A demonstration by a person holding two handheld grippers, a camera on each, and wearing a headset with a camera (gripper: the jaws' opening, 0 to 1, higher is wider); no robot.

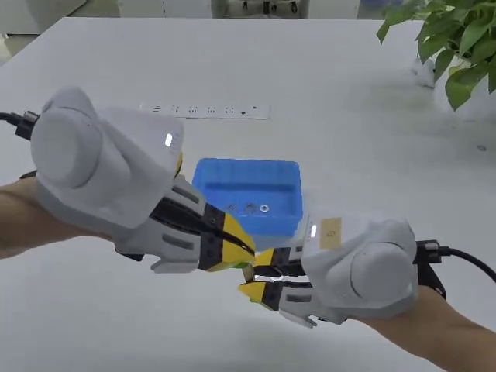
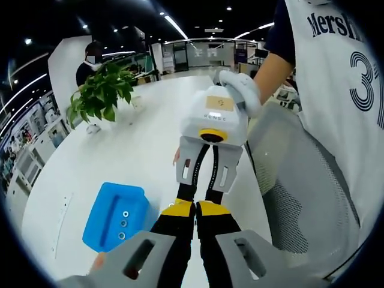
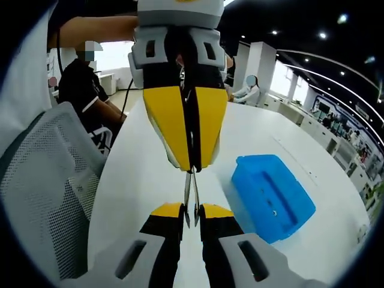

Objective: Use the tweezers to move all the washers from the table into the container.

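A blue container (image 1: 246,174) sits mid-table with three small washers (image 1: 249,208) inside; it also lies in the left gripper view (image 2: 105,231) and the right gripper view (image 3: 282,204). Just in front of it my two grippers meet tip to tip. The thin metal tweezers (image 3: 191,192) run between them. My left gripper (image 1: 246,252) (image 3: 191,165) has its yellow jaws shut on the tweezers' upper part. My right gripper (image 1: 252,291) (image 3: 192,211) has its jaws pressed close on the tweezers' tips. Both hover above the table.
A white power strip (image 1: 205,111) lies behind the container. A potted plant (image 1: 457,39) stands at the far right corner. A grey mesh chair (image 2: 294,180) and a person in a jersey are by the near edge; a seated person (image 3: 81,84) is beyond.
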